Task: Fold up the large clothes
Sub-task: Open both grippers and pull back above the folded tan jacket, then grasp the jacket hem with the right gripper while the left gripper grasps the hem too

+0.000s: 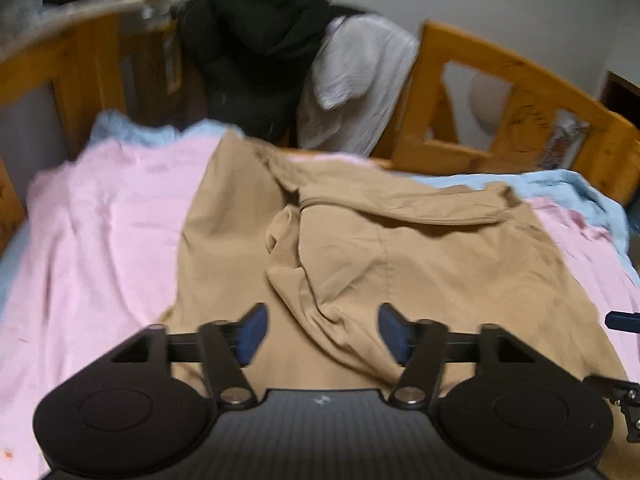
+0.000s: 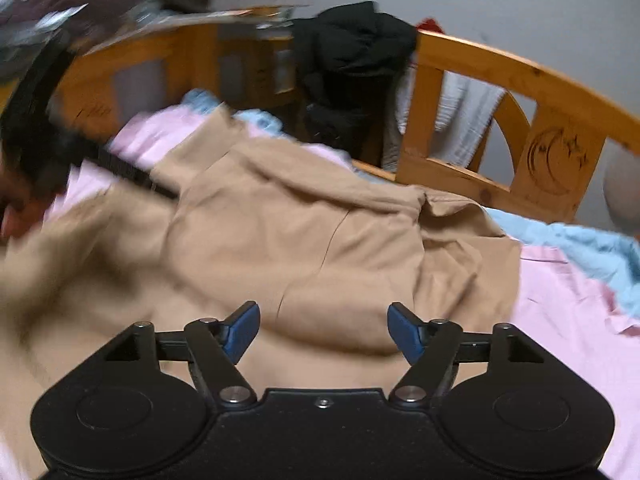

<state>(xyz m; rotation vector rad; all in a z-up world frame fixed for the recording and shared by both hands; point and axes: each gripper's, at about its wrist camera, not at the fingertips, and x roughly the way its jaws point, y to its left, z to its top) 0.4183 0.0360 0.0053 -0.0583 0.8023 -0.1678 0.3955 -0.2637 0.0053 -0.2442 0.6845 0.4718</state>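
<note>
A large tan garment (image 1: 360, 248) lies spread and partly folded over on the pink bed sheet (image 1: 108, 240). My left gripper (image 1: 320, 332) is open, its blue pads apart just above the tan cloth near a raised fold. In the right wrist view the same tan garment (image 2: 280, 240) fills the middle. My right gripper (image 2: 324, 330) is open and empty above the cloth. The left gripper's black body (image 2: 44, 132) shows blurred at the far left of the right wrist view.
A wooden bed rail (image 1: 500, 120) runs along the back and right side. Black clothes (image 1: 260, 48) and a white garment (image 1: 356, 80) hang over the rail. A light blue sheet (image 1: 560, 196) lies bunched by the rail at the right.
</note>
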